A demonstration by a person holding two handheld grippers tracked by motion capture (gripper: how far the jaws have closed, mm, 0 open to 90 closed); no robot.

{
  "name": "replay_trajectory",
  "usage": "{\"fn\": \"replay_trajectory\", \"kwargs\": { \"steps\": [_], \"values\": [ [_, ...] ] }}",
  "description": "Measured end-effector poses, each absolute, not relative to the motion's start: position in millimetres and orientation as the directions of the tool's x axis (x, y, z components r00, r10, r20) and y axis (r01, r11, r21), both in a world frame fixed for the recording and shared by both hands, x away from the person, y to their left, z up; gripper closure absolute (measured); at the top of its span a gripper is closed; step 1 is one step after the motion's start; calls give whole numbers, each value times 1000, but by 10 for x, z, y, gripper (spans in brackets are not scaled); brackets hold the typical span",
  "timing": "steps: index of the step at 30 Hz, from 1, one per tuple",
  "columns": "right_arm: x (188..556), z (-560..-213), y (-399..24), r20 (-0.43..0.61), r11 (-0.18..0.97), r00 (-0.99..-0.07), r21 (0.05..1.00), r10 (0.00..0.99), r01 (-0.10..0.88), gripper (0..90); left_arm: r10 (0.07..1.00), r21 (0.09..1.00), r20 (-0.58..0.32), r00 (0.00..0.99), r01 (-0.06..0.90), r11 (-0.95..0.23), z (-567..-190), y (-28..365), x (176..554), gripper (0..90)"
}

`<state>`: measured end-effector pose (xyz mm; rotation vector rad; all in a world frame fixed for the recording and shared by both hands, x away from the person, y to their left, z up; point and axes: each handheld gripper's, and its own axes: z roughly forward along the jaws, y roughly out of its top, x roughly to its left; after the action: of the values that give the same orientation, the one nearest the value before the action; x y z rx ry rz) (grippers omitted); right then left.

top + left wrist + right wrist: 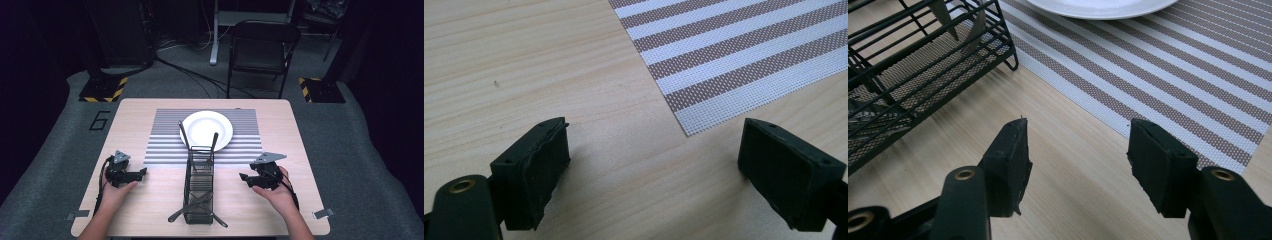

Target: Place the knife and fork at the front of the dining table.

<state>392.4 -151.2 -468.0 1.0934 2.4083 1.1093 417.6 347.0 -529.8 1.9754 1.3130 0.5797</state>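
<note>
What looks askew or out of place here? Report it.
The black wire cutlery basket has dark utensils poking out through its near end onto the wooden table, crossed and sprawled. Two more handles lean over the white round plate.

- One white plate (206, 130) sat on one striped placemat (165, 140);
- one black wire caddy (199, 187) held several dark utensils, number unclear;
- two handheld grippers: left gripper (141, 173), right gripper (243, 178);
- one folding chair (262, 50) stood behind
</note>
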Motion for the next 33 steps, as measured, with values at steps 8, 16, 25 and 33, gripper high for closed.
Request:
{"fn": "replay_trajectory", "kwargs": {
  "steps": [8,16,25,33],
  "values": [
    [3966,-4503,-1423,82,428,-719,755,690,496,465,921,747,-7,390,615,-254,-5298,3469,4175,129],
    [3994,-4331,-1309,66,445,-747,767,662,462,488,920,747,-7,391,614,-255,-5298,3470,4174,130],
    [4020,-4161,-1213,69,448,-764,775,642,446,516,920,746,-8,392,615,-255,-5298,3470,4173,130],
    [4071,-3992,-1108,83,432,-777,792,624,431,584,920,746,-8,391,615,-255,-5298,3470,4173,130]
  ]
}}
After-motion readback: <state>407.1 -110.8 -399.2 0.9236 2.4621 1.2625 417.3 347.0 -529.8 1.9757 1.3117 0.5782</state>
